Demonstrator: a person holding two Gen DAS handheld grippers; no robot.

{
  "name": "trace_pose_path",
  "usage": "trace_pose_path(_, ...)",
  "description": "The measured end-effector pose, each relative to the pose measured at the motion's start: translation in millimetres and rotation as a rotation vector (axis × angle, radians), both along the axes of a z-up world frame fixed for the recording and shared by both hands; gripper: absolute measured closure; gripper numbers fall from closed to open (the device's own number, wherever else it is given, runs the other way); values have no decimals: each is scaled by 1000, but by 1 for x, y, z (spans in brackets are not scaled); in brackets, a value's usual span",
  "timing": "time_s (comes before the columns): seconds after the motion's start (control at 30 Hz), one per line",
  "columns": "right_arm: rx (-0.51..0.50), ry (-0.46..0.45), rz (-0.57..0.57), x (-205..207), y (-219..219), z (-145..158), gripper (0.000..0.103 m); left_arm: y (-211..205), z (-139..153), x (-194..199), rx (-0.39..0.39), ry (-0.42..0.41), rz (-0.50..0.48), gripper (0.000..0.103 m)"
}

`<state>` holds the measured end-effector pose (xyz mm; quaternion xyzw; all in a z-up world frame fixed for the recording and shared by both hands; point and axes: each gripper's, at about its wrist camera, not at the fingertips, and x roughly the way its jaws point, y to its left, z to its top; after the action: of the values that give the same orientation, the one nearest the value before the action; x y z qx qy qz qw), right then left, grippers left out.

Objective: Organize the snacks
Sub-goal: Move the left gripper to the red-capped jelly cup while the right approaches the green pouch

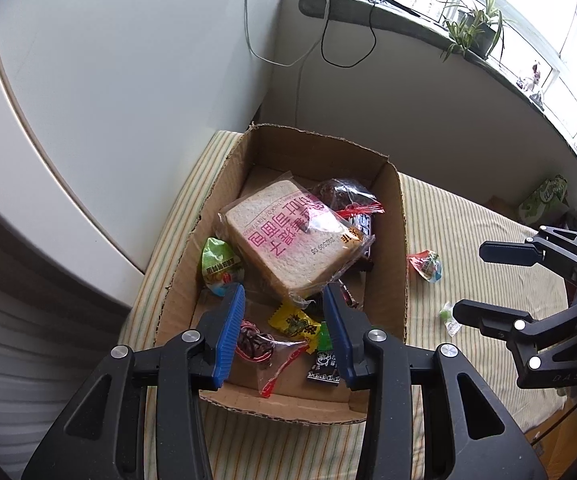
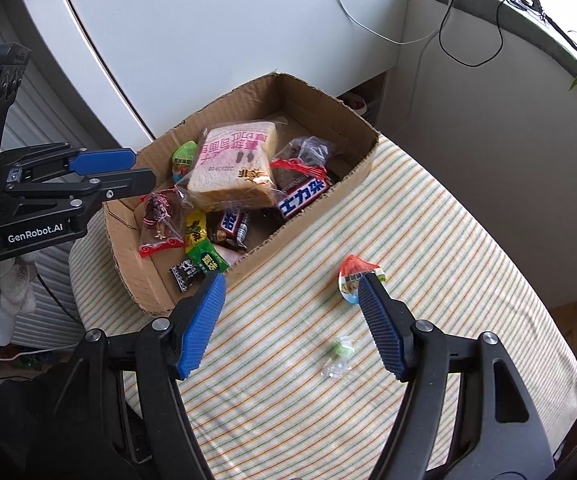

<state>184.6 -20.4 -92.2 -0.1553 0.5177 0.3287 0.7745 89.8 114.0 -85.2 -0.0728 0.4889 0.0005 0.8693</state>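
A cardboard box (image 1: 396,240) (image 2: 328,100) on the striped tablecloth holds a wrapped bread slice (image 1: 288,240) (image 2: 232,164), a Snickers bar (image 2: 302,198), a green packet (image 1: 218,264) and several small candies. My left gripper (image 1: 284,304) (image 2: 128,172) is open and empty above the box's near end. My right gripper (image 2: 292,284) (image 1: 468,280) is open and empty over the cloth. A red-and-white jelly cup (image 2: 354,276) (image 1: 426,266) lies by its right fingertip. A small green wrapped candy (image 2: 340,354) (image 1: 448,316) lies nearer.
The striped tablecloth (image 2: 428,240) covers a small table against a white cabinet (image 1: 108,80). A windowsill with cables and potted plants (image 1: 472,28) runs behind. A green packet (image 1: 544,196) lies at the far right.
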Motion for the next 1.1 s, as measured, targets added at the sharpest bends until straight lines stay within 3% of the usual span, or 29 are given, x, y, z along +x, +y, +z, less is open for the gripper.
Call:
trace_pose_path(0.53,4,44,-155,2,-87,-14,32,-46,6,-6,-42,-4,-77,63)
trace_pose_path(0.97,73,50,-169,-22,-108,-37,32,-107,-4,16,-83,37,-206,63)
trace_pose_path(1.1,106,70,-147,-26,-109,-46,41,-124,-17,26,-129,72,-215,63)
